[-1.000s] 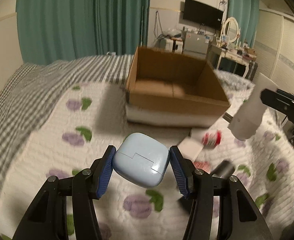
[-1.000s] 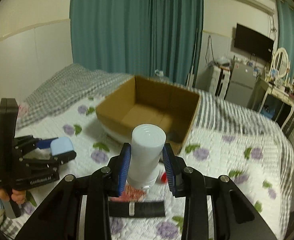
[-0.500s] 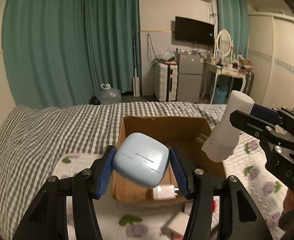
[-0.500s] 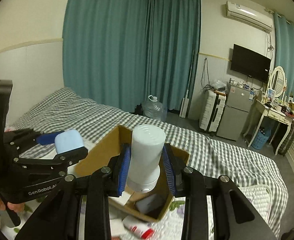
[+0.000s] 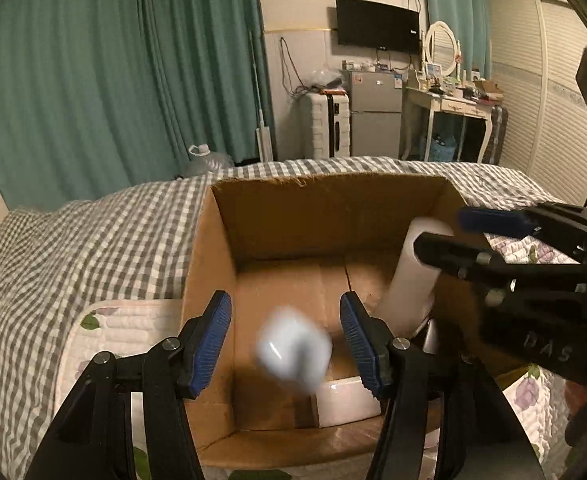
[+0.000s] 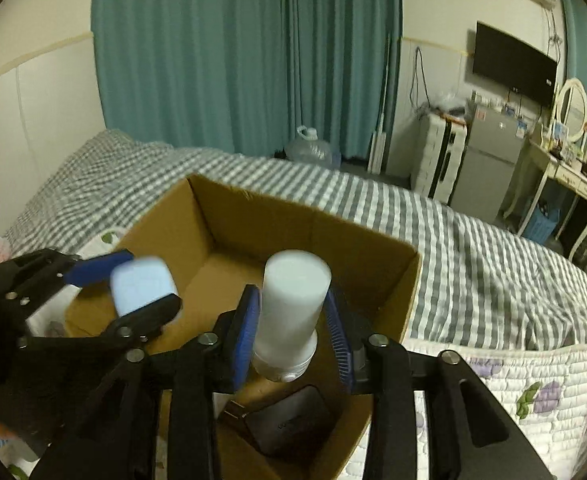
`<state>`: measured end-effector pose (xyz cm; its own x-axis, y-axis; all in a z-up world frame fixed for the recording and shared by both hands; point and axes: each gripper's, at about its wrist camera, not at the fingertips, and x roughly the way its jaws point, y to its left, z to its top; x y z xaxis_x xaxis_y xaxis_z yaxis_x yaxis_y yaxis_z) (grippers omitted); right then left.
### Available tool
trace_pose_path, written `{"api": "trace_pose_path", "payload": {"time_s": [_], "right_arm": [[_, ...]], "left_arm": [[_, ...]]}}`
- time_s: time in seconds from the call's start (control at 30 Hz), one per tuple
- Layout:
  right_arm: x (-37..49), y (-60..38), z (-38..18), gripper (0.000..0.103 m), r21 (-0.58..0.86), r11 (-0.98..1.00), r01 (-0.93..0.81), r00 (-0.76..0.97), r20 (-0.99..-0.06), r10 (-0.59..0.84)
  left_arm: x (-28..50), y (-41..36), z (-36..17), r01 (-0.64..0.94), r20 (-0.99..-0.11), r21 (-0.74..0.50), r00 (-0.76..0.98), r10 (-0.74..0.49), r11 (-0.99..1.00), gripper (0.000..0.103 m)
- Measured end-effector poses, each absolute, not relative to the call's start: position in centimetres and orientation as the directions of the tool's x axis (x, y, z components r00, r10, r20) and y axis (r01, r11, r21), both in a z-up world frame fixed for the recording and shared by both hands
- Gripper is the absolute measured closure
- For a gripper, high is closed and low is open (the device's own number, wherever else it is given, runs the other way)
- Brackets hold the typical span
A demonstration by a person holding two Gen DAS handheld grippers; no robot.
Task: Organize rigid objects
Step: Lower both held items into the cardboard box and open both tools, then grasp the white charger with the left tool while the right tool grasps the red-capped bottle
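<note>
An open cardboard box (image 5: 209, 264) stands on the bed; it also shows in the right wrist view (image 6: 409, 280). My left gripper (image 5: 285, 340) is open above the box. The pale blue rounded case (image 5: 293, 354) is blurred and falling free between its fingers; it also shows in the right wrist view (image 6: 141, 286). My right gripper (image 6: 291, 336) has opened around the white cylindrical bottle (image 6: 291, 316), which drops free over the box's right side and also shows in the left wrist view (image 5: 413, 276).
Inside the box lie a white block (image 5: 347, 402) and a dark flat device (image 6: 289, 420). The bed has a grey checked cover (image 6: 473, 248) and a floral quilt (image 6: 533, 380). Teal curtains, a suitcase, fridge and dressing table stand behind.
Both grippers moved in over the box and came lower. The left gripper opened and let go of the blue case, which drops. The right gripper's fingers spread off the bottle.
</note>
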<state>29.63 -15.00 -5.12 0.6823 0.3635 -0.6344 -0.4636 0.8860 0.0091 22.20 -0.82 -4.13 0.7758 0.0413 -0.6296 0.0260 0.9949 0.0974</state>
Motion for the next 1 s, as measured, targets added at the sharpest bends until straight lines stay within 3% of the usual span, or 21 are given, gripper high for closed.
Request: {"api": "trace_pose_path", "payload": {"time_s": [0.07,0.17,0.27,0.47,0.7,1.0], "right_arm": [[29.3,-15.8,-5.0,0.029,0.0,0.907,-0.42,0.71,-0.623,0.329],[27.9,-17.7,-3.7,0.027,0.044,0.916,-0.398,0.731,-0.588,0.346],[25.3,-19.3,-2.2,0.014,0.038,0.93,-0.365,0.769,-0.551,0.324],[18.2,-21.3,-3.0,0.012,-0.048,0.933,-0.356,0.809,-0.516,0.282],[14.7,-22.7,-8.0,0.012,0.019,0.938,-0.346,0.712,-0.647,0.275],[15.8,-23.4,-9.8,0.012,0.019,0.961,-0.275,0.692,-0.691,0.211]], "left_arm": [[21.4,-0.7,-3.6,0.024,-0.622,0.091,0.782,0.038,0.996,0.041],[20.3,-0.3,-2.8,-0.006,-0.62,0.076,0.783,0.052,0.997,0.04],[18.2,0.3,-2.2,-0.029,-0.619,0.048,0.784,0.052,0.998,0.04],[12.8,1.3,-3.7,-0.076,-0.613,0.05,0.785,0.091,0.996,0.037],[9.8,0.8,-7.6,-0.067,-0.67,0.005,0.74,0.053,0.998,0.037],[10.1,-3.3,-11.4,0.062,-0.734,-0.016,0.677,-0.054,0.998,0.037]]}}
